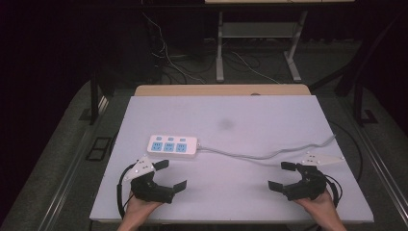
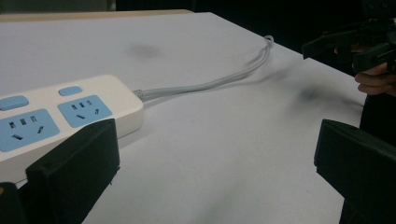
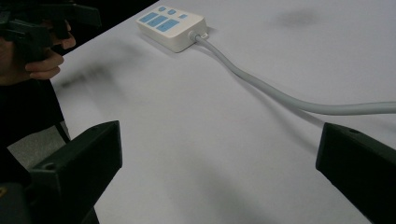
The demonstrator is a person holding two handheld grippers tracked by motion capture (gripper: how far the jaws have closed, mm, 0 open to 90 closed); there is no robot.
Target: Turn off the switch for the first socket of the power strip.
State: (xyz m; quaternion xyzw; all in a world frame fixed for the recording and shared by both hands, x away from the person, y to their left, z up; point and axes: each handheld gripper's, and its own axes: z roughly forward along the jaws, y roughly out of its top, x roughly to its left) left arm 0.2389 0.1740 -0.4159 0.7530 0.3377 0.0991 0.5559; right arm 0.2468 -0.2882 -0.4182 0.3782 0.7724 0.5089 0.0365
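Left claw (image 1: 172, 174) hangs with its jaws spread wide and nothing between them, near the tabletop's front edge toward the left corner; my right claw (image 1: 282, 175) is equally wide and empty toward the front right corner. Just beyond the left claw lies the power strip (image 1: 172, 146), white with blue sockets, left of the tabletop's middle. Its grey cable (image 1: 269, 155) runs across to the right edge. The tabletop (image 1: 250, 115) is pale and matte with a faint dark smudge (image 1: 225, 124) toward the back. From the high view I see a dim room, floor cables and desk legs behind. Left gripper view gives me the sockets close up, the strip's far end cut off. Where the cable ends I cannot make out.
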